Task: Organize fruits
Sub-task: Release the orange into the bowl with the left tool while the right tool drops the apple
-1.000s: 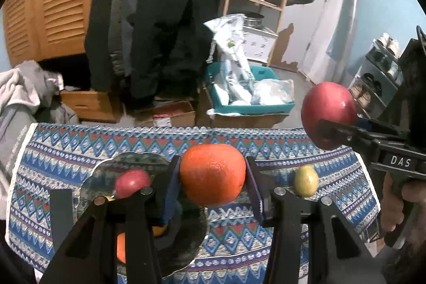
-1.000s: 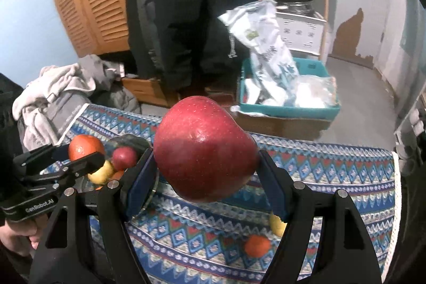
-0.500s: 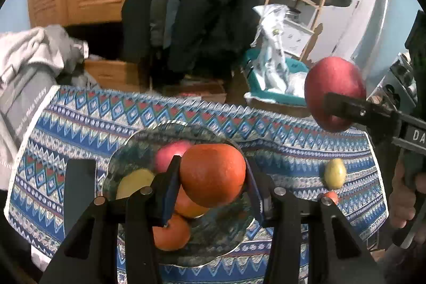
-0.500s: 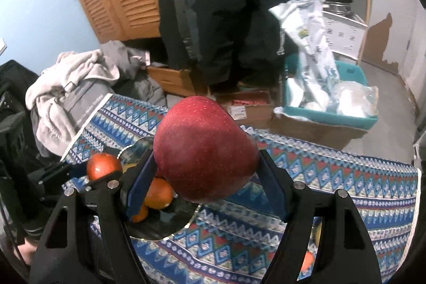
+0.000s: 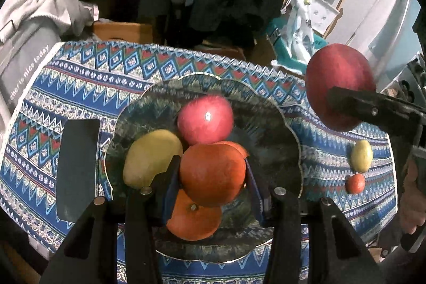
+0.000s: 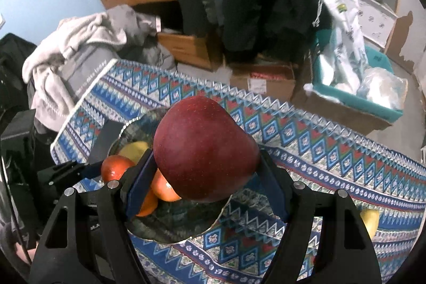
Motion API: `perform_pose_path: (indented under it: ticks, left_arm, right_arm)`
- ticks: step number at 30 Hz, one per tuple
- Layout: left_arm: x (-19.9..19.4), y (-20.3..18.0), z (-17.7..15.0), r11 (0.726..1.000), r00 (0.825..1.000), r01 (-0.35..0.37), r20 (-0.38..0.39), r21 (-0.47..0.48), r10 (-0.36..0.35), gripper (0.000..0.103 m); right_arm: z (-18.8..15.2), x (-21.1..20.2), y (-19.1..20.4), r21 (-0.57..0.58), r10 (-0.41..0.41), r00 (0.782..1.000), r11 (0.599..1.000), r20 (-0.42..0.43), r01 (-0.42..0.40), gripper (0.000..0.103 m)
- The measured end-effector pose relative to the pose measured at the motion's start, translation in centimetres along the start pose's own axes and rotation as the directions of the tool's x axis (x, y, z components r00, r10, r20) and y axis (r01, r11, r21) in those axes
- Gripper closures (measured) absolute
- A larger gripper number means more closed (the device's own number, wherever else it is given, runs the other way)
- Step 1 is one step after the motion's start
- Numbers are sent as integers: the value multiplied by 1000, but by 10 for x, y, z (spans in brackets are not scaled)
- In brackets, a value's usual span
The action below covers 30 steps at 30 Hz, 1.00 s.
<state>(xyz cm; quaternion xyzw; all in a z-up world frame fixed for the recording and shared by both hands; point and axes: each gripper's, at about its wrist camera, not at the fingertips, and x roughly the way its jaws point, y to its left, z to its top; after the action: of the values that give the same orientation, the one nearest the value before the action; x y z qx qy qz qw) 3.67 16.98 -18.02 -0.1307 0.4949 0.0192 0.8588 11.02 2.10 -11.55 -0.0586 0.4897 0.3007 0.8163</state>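
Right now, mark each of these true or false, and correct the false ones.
1. The left tongs grip an orange. True.
2. The right tongs are empty. False: they hold a large red apple.
3. The plate holds no fruit. False: a smaller red apple, a yellow mango and another orange lie on it.
4. Two small fruits, one yellow-green and one orange-red, lie on the tablecloth off the plate. True.
5. The tablecloth is plain white. False: it has a blue patterned weave.
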Motion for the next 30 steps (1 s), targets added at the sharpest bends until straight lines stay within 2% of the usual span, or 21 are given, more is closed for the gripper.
perform_pose_path:
  ticks: [5, 7, 10, 23, 30]
  left_arm:
    - [7, 4, -2, 1000, 1000, -4, -20, -13, 4, 56]
    - [7, 6, -3, 1000, 1000, -16, -20, -12, 15, 50]
    - [5, 10, -4, 999, 999, -16, -34, -30, 15, 48]
    - [-14, 16, -2, 998, 999, -38, 7, -40, 38, 38]
    - [-22, 17, -2, 998, 999, -40, 20, -45, 41, 38]
  right_arm:
    - [-4, 17, 5, -9, 0, 999, 1000, -45, -1, 27]
    - [-6, 24, 6, -9, 4, 998, 1000, -61, -5, 27]
    - [-8, 32, 8, -12, 6, 997, 1000, -82, -7, 27]
    - [-15, 69, 11, -10, 5, 981, 1000, -191, -7, 27]
    - [-26, 84, 9, -23, -19, 969, 1000, -245, 14, 27]
